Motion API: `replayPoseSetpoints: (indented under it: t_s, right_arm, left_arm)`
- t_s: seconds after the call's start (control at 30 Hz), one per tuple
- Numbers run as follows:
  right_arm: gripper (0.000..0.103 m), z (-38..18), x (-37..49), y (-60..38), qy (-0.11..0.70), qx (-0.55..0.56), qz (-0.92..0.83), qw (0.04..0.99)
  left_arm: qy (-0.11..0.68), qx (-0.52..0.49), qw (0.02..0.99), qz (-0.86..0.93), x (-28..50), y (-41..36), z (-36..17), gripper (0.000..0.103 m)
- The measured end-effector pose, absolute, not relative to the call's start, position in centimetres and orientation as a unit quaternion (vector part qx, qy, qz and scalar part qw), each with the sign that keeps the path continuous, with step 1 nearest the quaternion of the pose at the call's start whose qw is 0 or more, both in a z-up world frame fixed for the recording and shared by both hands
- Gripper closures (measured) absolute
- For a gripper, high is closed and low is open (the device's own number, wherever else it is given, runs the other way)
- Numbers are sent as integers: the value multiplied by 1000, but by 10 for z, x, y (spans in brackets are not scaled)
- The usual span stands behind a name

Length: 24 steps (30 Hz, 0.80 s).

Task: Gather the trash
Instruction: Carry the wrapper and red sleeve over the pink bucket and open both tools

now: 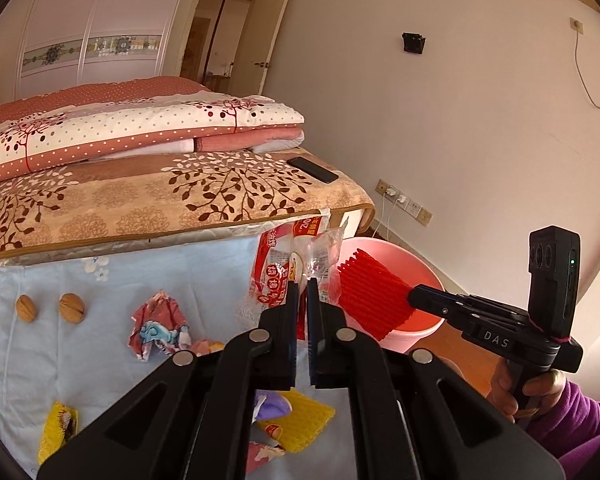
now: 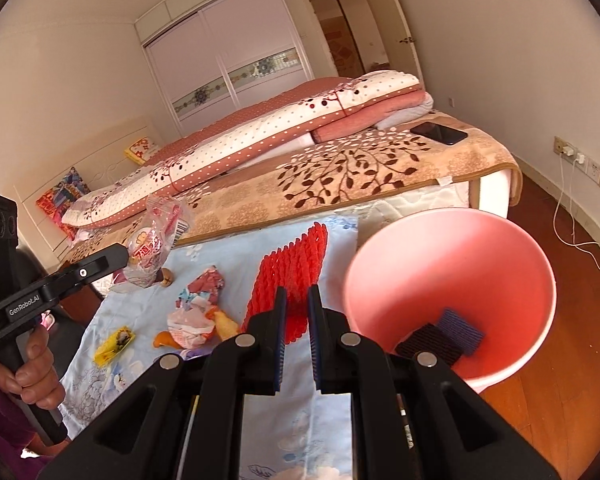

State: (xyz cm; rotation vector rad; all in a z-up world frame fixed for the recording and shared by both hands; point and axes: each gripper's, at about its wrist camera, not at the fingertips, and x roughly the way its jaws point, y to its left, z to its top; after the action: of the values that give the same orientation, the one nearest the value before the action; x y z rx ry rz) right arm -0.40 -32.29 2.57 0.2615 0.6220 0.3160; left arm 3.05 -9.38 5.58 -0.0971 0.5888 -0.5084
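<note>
left gripper [image 1: 300,286] clamps one wrapper [image 1: 288,264] | right gripper [image 2: 297,294] clamps one red net [image 2: 292,276] | walnuts [image 1: 49,307]: two

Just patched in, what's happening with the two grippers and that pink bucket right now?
The left gripper is shut on a clear-and-red snack wrapper, lifted above the blue cloth. The right gripper holds a red foam net beside the pink bucket, which already contains two dark foam pieces. More wrappers remain on the cloth.
</note>
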Motion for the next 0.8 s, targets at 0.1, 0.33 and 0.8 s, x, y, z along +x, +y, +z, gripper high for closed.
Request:
replayPoseSetpoints:
  t_s: [0.1,0.33,0.8]
  right_arm:
    - [93,22,-4,-342,302,133,123,936]
    - [93,10,-4,-381,306,152,61,938]
    - [93,-12,-6,-420,318,173,1,932]
  left_arm:
    - [287,-39,919,-268,37,-116,56,99]
    - [297,-23,903,-309,55,-166,50,99]
    - [355,-15,865,-354,87,-237,12,99]
